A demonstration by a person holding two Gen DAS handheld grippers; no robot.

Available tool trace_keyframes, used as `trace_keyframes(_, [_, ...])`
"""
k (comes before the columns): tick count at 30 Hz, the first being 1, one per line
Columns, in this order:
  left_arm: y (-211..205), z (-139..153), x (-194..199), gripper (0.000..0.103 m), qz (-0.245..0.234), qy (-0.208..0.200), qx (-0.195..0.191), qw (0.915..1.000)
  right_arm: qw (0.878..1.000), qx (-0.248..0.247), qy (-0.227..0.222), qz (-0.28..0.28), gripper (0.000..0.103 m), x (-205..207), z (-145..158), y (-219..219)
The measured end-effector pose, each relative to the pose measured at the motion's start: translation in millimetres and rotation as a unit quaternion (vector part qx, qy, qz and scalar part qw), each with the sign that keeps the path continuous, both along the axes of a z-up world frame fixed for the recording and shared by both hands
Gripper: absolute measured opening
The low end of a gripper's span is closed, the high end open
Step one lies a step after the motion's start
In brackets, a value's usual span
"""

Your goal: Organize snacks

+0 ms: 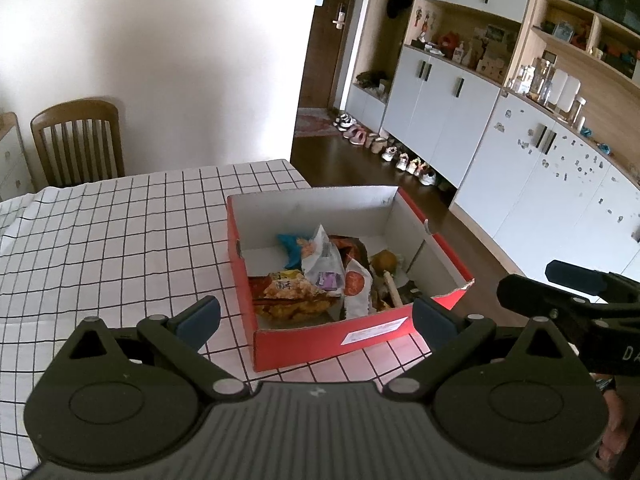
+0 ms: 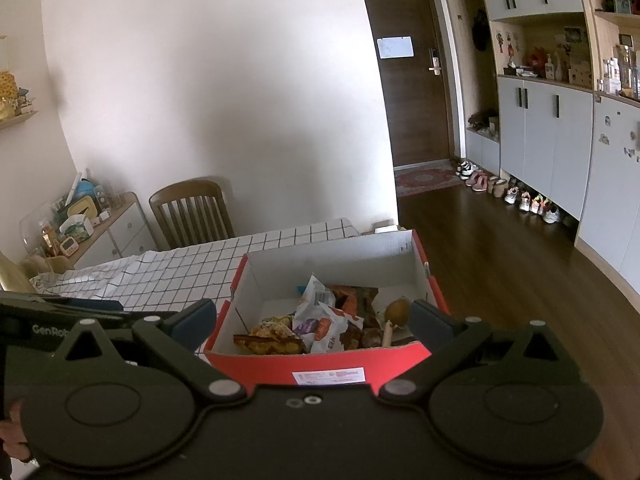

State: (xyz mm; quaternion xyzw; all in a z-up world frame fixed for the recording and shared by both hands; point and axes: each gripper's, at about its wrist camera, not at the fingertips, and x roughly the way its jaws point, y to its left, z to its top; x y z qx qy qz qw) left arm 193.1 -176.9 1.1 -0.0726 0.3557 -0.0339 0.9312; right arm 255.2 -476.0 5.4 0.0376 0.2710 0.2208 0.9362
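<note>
left wrist view: we hold our left gripper [image 1: 316,316] and right gripper [image 2: 312,320] spread wide and empty above the red box [image 1: 332,336] at the table's [image 1: 120,240] right edge, where the snacks [image 1: 320,276] lie piled, likely gathered for tidiness.

The white label [image 2: 329,376] on the red cardboard box's [image 2: 320,362] near wall is too small to read, its lower edge hidden behind the black gripper body.

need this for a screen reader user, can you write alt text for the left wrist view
An open red shoebox of mixed snack packets sits near the corner of a table with a black-grid white tablecloth. The left gripper hovers before it, jaws open and empty. The right gripper shows at right.
</note>
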Motion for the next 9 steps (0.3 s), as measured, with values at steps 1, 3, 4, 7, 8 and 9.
trace_keyframes(1, [-0.9, -0.9, 0.6, 0.103, -0.002, 0.002, 0.001, 1.0, 1.0, 0.0, 0.001, -0.001, 0.103, -0.5, -0.3, -0.5])
trace_keyframes(3, [-1.6, -2.2, 2.0, 0.103, -0.002, 0.005, 0.0, 1.0, 1.0, 0.0, 0.002, -0.002, 0.103, -0.6, -1.1, -1.2])
trace_keyframes(4, [-1.7, -3.0, 2.5, 0.103, -0.002, 0.007, -0.001, 1.0, 1.0, -0.001, 0.003, -0.002, 0.103, -0.7, -1.3, -1.5])
trace_keyframes(7, [-1.3, -4.9, 4.2, 0.103, 0.0, 0.013, -0.003, 0.9999, 1.0, -0.001, 0.004, -0.003, 0.103, -0.7, -1.4, -3.0])
trace_keyframes(8, [-0.8, -5.5, 4.7, 0.103, 0.001, 0.014, -0.003, 0.9999, 1.0, -0.001, 0.004, -0.003, 0.103, -1.2, -1.6, -2.8])
trace_keyframes(9, [-1.5, -5.3, 4.6, 0.103, 0.002, 0.015, -0.004, 0.9999, 1.0, -0.002, 0.004, -0.003, 0.103, -0.4, -1.1, -3.2])
